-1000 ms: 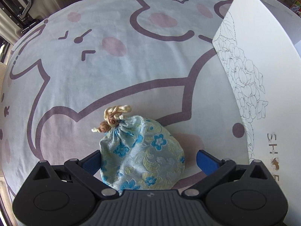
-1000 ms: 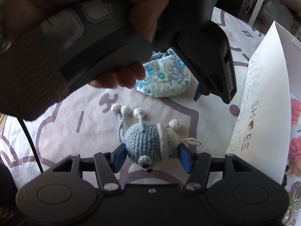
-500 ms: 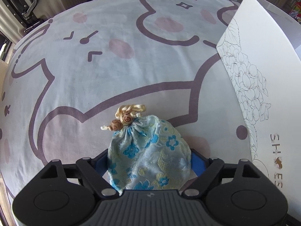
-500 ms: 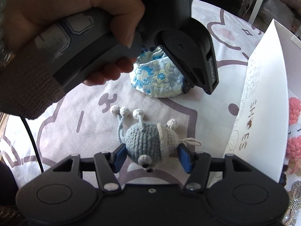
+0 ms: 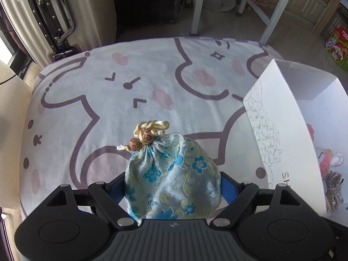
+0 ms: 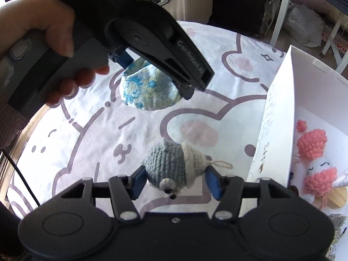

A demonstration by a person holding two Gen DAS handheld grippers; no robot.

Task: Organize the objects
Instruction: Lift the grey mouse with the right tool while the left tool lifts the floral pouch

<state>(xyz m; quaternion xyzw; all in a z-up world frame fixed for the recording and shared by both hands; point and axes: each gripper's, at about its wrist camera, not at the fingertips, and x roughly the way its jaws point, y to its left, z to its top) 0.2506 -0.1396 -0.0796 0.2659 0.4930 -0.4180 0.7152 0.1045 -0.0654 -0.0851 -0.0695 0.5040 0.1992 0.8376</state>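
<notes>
A light-blue floral drawstring pouch [image 5: 171, 174] with beads and a cream cord at its neck hangs above the printed bedsheet [image 5: 130, 100]. My left gripper [image 5: 173, 182] is shut on it, its blue pads pressing both sides. The right wrist view also shows the pouch [image 6: 148, 93] under the left gripper [image 6: 152, 74], which a hand [image 6: 54, 32] holds. A grey-blue crocheted toy [image 6: 169, 165] with a cream cap is raised off the sheet, my right gripper [image 6: 176, 180] shut on it.
An open white box [image 5: 274, 113] stands at the right, its flap upright; inside lie pink crocheted toys [image 6: 313, 143] and other small items. A suitcase [image 5: 54, 17] and white furniture legs [image 5: 198, 4] stand beyond the bed's far edge.
The left jaws closed on the pouch and lifted it off the sheet. The right gripper rose with the crocheted toy, whose antennae no longer rest on the sheet.
</notes>
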